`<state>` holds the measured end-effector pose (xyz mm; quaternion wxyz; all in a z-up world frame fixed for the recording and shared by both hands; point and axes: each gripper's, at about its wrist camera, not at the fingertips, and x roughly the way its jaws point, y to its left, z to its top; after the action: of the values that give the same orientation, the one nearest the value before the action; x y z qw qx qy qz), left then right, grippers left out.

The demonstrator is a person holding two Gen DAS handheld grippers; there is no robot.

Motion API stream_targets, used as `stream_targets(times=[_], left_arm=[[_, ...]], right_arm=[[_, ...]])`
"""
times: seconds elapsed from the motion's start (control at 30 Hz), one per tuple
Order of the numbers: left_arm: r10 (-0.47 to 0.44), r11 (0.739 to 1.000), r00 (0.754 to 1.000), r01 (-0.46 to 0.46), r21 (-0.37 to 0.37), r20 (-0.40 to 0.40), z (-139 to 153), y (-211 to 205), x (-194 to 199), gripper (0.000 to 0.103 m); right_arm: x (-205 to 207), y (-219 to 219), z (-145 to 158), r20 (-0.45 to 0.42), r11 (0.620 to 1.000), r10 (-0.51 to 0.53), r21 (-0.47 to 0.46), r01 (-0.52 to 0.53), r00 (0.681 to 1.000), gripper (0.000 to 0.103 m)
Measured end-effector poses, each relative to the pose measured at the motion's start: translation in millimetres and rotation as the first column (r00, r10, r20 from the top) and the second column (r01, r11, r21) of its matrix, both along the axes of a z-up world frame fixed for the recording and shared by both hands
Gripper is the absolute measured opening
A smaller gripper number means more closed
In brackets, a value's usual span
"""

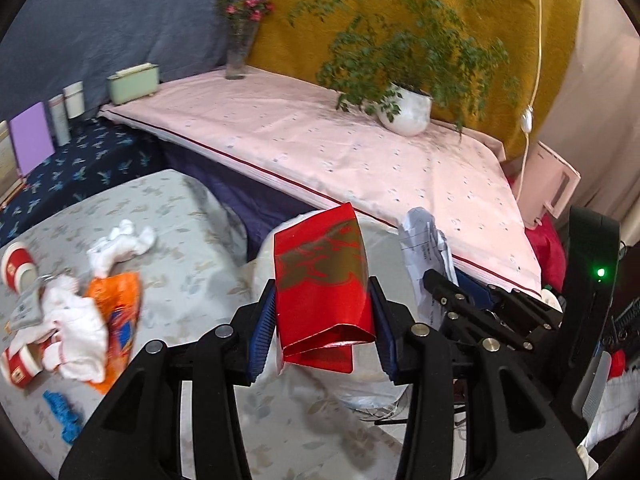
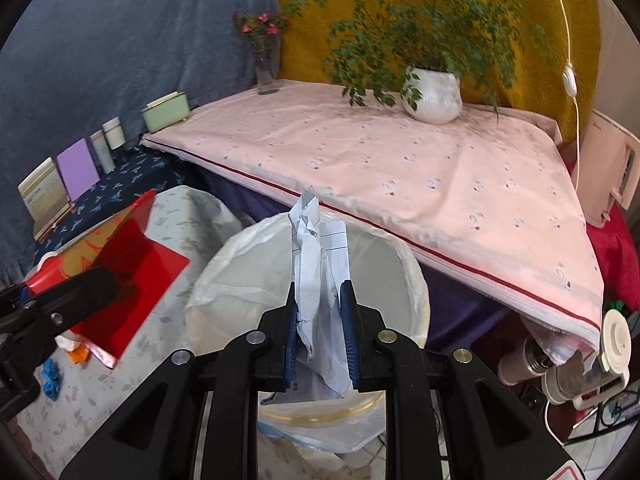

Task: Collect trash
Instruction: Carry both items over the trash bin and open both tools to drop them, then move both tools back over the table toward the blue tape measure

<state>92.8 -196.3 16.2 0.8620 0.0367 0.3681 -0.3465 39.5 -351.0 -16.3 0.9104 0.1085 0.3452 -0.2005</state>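
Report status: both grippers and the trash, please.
Left gripper shut on red wrapper. Right gripper shut on crumpled paper, over lined bin. Nothing blocks the bin.

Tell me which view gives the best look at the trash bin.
The right wrist view: the trash bin, lined with a white bag, shows its whole round opening behind the crumpled paper in the right tool. The left wrist view shows only bits of its liner, mostly hidden behind the red packet in the left tool.
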Motion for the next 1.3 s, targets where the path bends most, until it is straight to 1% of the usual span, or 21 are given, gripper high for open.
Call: stream_targets(times=[0.17, 0.2, 0.3, 0.33, 0.4, 0.47, 0.57, 0.7, 0.87, 0.97, 1.1, 1.2, 1.3], left_arm=[[-0.029, 1.0, 0.999, 0.029, 0.002, -0.02, -16, -19, 10, 0.042], [-0.032, 0.999, 0.999, 0.032, -0.003, -0.027, -19, -21, 13, 0.043], [-0.035, 0.999, 0.998, 0.035, -0.005, -0.044, -25, -26, 22, 0.049], [-0.034, 0.999, 0.998, 0.033, -0.009, -0.048, -27, -27, 25, 0.05], [-0.013, 1.0, 0.998, 0.013, -0.01, -0.058, -29, -26, 30, 0.057], [0.01, 1.0, 0.998, -0.011, -0.015, -0.065, -29, -22, 34, 0.069], [0.039, 0.999, 0.997, -0.041, -0.026, -0.068, -27, -12, 38, 0.071], [0.073, 0.997, 0.996, -0.075, -0.033, -0.055, -20, 2, 40, 0.074], [0.146, 0.988, 0.989, -0.148, -0.038, -0.037, -13, 31, 38, 0.084], [0.195, 0.98, 0.98, -0.196, -0.036, -0.027, -12, 50, 36, 0.086], [0.265, 0.964, 0.964, -0.266, -0.028, -0.034, -15, 83, 36, 0.086], [0.32, 0.947, 0.946, -0.321, -0.019, -0.043, -18, 109, 37, 0.086], [0.368, 0.93, 0.929, -0.369, -0.004, -0.034, -20, 132, 35, 0.086]], right_arm=[[6, -12, -11, -0.026, 1.0, -0.018, 0.003, 0.018, 1.0, 0.019], [7, -14, -13, -0.029, 1.0, -0.019, 0.007, 0.02, 0.999, 0.021], [11, -18, -17, -0.03, 1.0, -0.026, 0.015, 0.027, 0.999, 0.025], [13, -19, -17, -0.03, 1.0, -0.025, 0.017, 0.025, 0.999, 0.028], [15, -20, -17, -0.028, 0.999, -0.036, 0.005, 0.037, 0.999, 0.049], [13, -20, -13, -0.009, 0.999, -0.045, -0.001, 0.045, 0.999, 0.057], [11, -20, -7, 0.006, 0.998, -0.055, -0.011, 0.055, 0.998, 0.063], [8, -16, 2, 0.023, 0.999, -0.053, -0.009, 0.053, 0.998, 0.064], [4, 0, 16, 0.047, 0.999, -0.028, -0.021, 0.029, 0.998, 0.068], [5, 15, 23, 0.057, 1.0, 0.004, -0.023, -0.003, 0.998, 0.069], [9, 39, 28, 0.062, 0.998, 0.054, -0.031, -0.052, 0.997, 0.069], [14, 58, 30, 0.066, 0.995, 0.093, -0.032, -0.091, 0.994, 0.069], [19, 78, 32, 0.065, 0.991, 0.134, -0.035, -0.132, 0.989, 0.069]])
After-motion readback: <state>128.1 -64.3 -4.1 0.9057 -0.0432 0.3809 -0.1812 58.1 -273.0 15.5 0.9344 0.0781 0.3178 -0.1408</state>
